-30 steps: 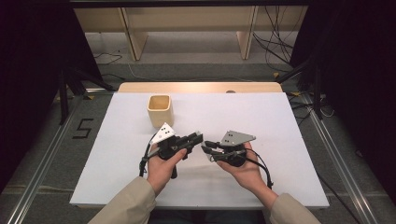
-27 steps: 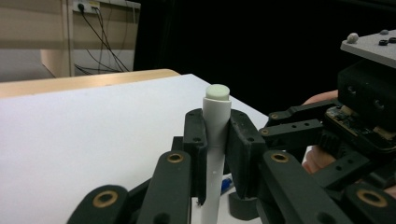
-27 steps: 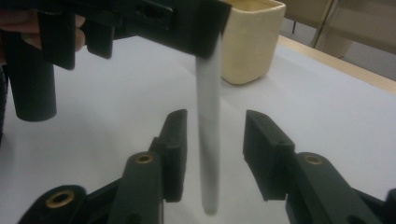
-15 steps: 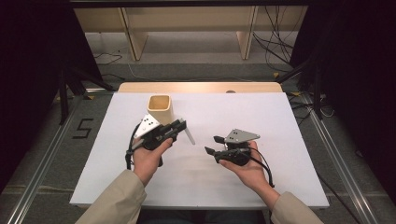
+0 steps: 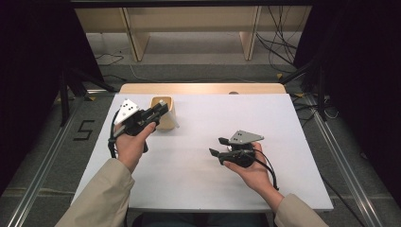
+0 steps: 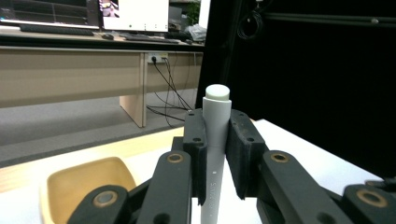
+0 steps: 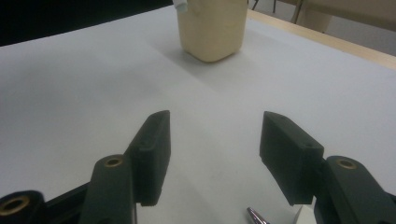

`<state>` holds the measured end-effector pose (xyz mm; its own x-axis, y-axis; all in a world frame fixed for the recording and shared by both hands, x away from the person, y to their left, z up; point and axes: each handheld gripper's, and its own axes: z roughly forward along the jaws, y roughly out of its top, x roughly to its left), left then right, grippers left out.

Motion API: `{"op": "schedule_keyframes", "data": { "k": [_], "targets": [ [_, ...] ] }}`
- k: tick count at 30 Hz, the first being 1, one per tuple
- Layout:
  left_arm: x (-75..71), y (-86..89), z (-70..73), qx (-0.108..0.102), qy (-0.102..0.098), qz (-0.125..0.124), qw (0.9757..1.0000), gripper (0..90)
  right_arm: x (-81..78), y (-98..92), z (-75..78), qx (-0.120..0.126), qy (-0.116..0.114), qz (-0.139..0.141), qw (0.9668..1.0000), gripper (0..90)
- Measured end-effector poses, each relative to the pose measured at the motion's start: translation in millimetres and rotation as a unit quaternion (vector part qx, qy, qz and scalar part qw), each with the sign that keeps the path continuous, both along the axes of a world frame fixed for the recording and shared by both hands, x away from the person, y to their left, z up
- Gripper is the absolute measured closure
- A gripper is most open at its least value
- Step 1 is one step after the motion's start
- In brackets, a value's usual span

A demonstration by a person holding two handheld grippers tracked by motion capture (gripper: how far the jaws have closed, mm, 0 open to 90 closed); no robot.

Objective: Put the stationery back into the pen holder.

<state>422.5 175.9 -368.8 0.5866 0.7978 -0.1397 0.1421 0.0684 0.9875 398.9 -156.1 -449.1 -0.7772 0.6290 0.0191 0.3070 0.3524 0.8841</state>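
My left gripper (image 6: 215,154) pinches the light, stiff, slippery pen (image 6: 215,140) mid-barrel above the cup (image 5: 163,112); my right gripper (image 7: 212,156) has just spread, empty.

The pen (image 6: 215,140), clamped in the left gripper (image 5: 161,109), has been carried away from the right gripper (image 5: 216,146) and up to the cup (image 5: 163,112). The right gripper's jaws have just been opened, with nothing between them.
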Motion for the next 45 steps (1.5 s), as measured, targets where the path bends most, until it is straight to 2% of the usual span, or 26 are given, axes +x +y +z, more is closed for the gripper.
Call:
{"op": "schedule_keyframes", "data": {
  "k": [5,12,24,32,36,37,41,42,45],
  "targets": [
    [8.6,7.6,3.4,0.005,-0.007,0.015,0.9998,78.5,0.6,-0.3,-0.5,0.001,0.001,-0.002,1.0,44.0],
    [14.0,11.3,5.5,0.009,-0.012,0.022,0.9996,78.5,1.0,-1.0,-0.4,0.002,0.002,-0.005,1.0,42.9],
    [30.2,17.6,21.5,0.017,-0.036,0.042,0.9983,78.5,2.0,-1.8,-1.3,0.0,0.008,-0.013,0.9999,39.1],
    [37.1,20.1,22.4,0.022,-0.037,0.055,0.9976,78.5,2.4,-1.8,-1.7,0.0,0.008,-0.016,0.9998,38.5],
    [41.3,21.4,18.4,0.045,-0.036,0.066,0.9961,78.4,2.4,-2.0,-1.7,-0.001,0.008,-0.016,0.9998,38.4],
    [41.3,21.4,18.4,0.045,-0.036,0.066,0.9961,78.4,2.4,-2.0,-1.8,-0.002,0.008,-0.016,0.9998,38.4],
    [45.1,25.1,15.0,0.066,-0.035,0.078,0.9941,78.4,2.8,-1.9,-2.4,-0.003,0.009,-0.017,0.9998,38.3],
    [47.1,27.0,12.1,0.077,-0.034,0.086,0.9927,78.4,2.8,-1.8,-2.5,-0.003,0.008,-0.016,0.9998,38.2],
    [48.9,28.3,7.9,0.085,-0.029,0.093,0.9916,78.4,2.8,-1.7,-2.6,-0.003,0.009,-0.016,0.9998,38.2]
  ]
}}
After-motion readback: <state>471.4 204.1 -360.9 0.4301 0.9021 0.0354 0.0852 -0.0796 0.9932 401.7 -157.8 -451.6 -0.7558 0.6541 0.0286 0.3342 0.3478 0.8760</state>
